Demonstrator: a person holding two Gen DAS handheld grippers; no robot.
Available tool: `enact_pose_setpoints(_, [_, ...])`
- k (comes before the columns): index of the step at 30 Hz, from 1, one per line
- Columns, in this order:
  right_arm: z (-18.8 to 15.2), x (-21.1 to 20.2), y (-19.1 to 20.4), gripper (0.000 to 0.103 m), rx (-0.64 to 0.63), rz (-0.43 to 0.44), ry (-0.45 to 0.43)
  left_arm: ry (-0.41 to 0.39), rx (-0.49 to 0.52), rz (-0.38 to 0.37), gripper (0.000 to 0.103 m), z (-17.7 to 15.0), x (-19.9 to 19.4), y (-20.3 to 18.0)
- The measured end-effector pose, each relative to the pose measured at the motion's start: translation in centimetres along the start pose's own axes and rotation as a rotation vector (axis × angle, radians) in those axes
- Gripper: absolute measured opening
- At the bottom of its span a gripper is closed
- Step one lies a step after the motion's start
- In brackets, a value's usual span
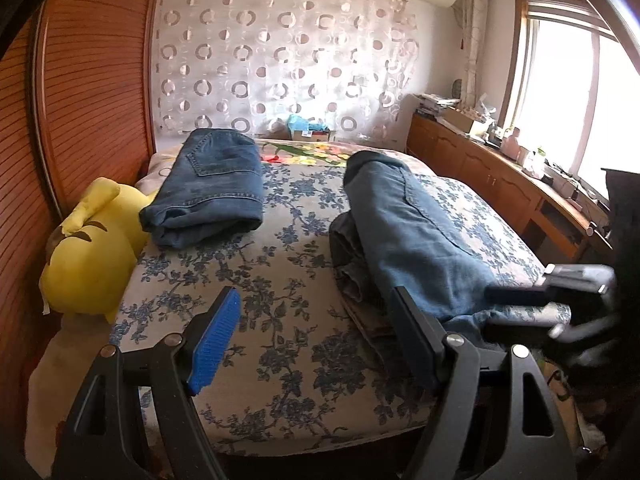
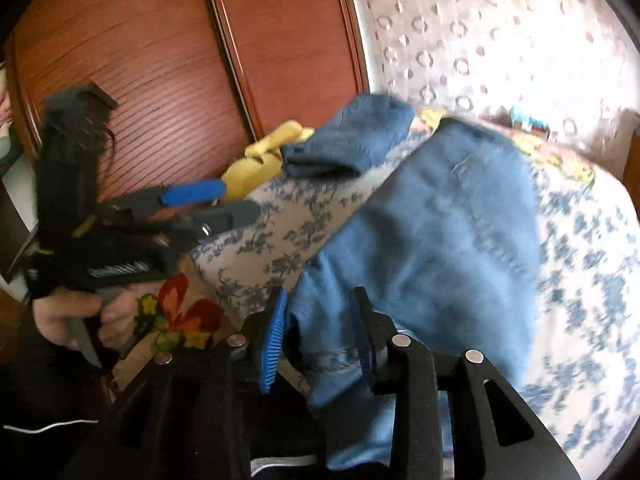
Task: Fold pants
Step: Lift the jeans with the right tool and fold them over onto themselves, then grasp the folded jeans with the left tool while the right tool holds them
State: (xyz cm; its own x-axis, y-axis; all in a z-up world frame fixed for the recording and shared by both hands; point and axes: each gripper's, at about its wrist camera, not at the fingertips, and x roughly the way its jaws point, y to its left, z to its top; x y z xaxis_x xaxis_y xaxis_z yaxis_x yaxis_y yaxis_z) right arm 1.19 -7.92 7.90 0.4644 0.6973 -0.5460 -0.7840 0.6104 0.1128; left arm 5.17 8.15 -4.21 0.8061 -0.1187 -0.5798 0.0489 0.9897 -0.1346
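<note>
Light blue jeans (image 1: 420, 232) lie in a long folded strip on the right half of the flowered bed (image 1: 248, 280), on top of darker grey pants (image 1: 348, 256). In the right wrist view the blue jeans (image 2: 432, 232) run away from me. Their near hem lies between the fingers of my right gripper (image 2: 320, 340), whose jaws stand apart without pressing the cloth. The same gripper (image 1: 488, 311) appears blurred at the bed's right edge. My left gripper (image 1: 316, 340) hovers wide open over bare bedspread, left of the jeans; a hand holds this gripper (image 2: 240, 199). Dark jeans (image 1: 208, 188) sit folded at the far left.
A yellow plush toy (image 1: 88, 252) leans between the bed's left side and a wooden slatted wardrobe (image 1: 92, 80). A low wooden cabinet (image 1: 500, 184) with clutter runs under the window on the right. A patterned curtain hangs behind the bed's far end.
</note>
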Motion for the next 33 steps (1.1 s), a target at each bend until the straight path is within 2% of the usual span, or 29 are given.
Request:
enact_pose_setpoints(5, [0.2,-2.6,-3.2,0.044,0.023,-0.098,-0.063,0.021,0.022,-0.032,0.077,0.4,1.5,-1.6])
enact_pose_setpoints(8, [0.6,-2.1,-5.8,0.044,0.045,-0.164,-0.062,0.038,0.037,-0.056,0.077,0.4,2.8,-2.7])
enact_pose_setpoints(12, [0.8,-0.3,-8.5,0.045,0.087,-0.211,-0.037,0.095,0.062,-0.079,0.077,-0.8,4.6,-3.8])
enact_pose_setpoints(15, [1.6,1.7,-9.4,0.045,0.111,-0.214,-0.019,0.144,0.094,-0.075,0.077,-2.4,5.4,-4.4])
enact_pose_setpoints(19, [2.9,3.4,-10.3,0.046,0.124,-0.201,-0.016,0.171,0.101,-0.067,0.077,-4.1,5.6,-4.2])
enact_pose_setpoints(24, [3.7,5.7,-11.4,0.057,0.142,-0.186,0.01,0.177,0.086,-0.08,0.077,-4.9,5.4,-3.9])
enact_pose_setpoints(29, [3.3,6.9,-12.9,0.061,0.149,-0.171,0.014,0.162,0.088,-0.083,0.077,-3.7,4.8,-3.8])
enact_pose_setpoints(33, [3.0,7.2,-14.0,0.072,0.173,-0.158,0.028,0.123,0.088,-0.095,0.077,-0.8,4.6,-3.6])
